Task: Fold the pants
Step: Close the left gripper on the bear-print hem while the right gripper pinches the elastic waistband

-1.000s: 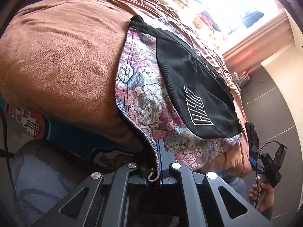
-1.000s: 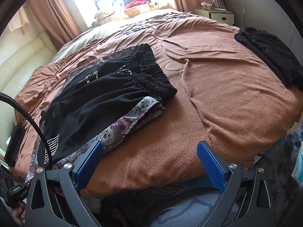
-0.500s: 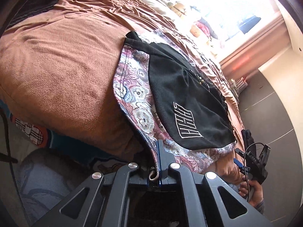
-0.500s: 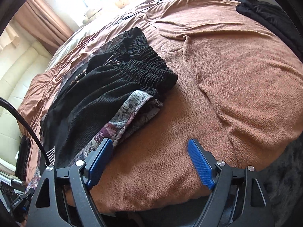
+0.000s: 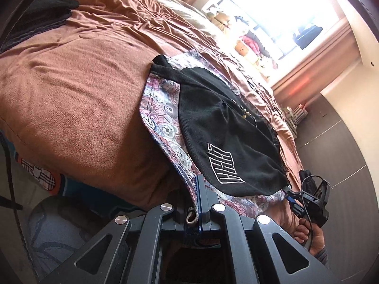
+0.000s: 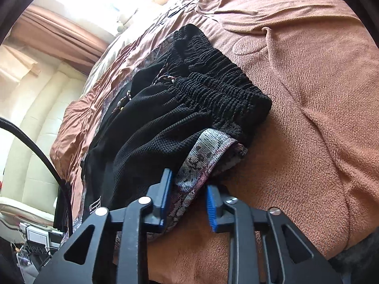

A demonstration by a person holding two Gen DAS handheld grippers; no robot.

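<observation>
The pants [image 5: 220, 127] are black shorts with a white logo and a bear-print lining, lying on a brown bedspread [image 5: 71, 90]. My left gripper [image 5: 197, 203] is shut on the bear-print hem at the bed's near edge. In the right wrist view the pants [image 6: 170, 118] show their black gathered waistband and a folded patterned edge [image 6: 203, 156]. My right gripper [image 6: 188, 200] is partly open, its blue pads on either side of that patterned edge, not clamped. The right gripper also shows in the left wrist view [image 5: 310, 201], held in a hand.
A dark garment [image 5: 35, 23] lies at the far corner of the bed. Plush toys [image 5: 241, 45] sit by the bright window. A grey rug [image 5: 52, 236] lies below the bed edge. A cream sofa [image 6: 28, 127] stands beside the bed.
My right gripper moved forward to the pants' patterned edge and its jaws narrowed around it. My left gripper kept its hold on the hem.
</observation>
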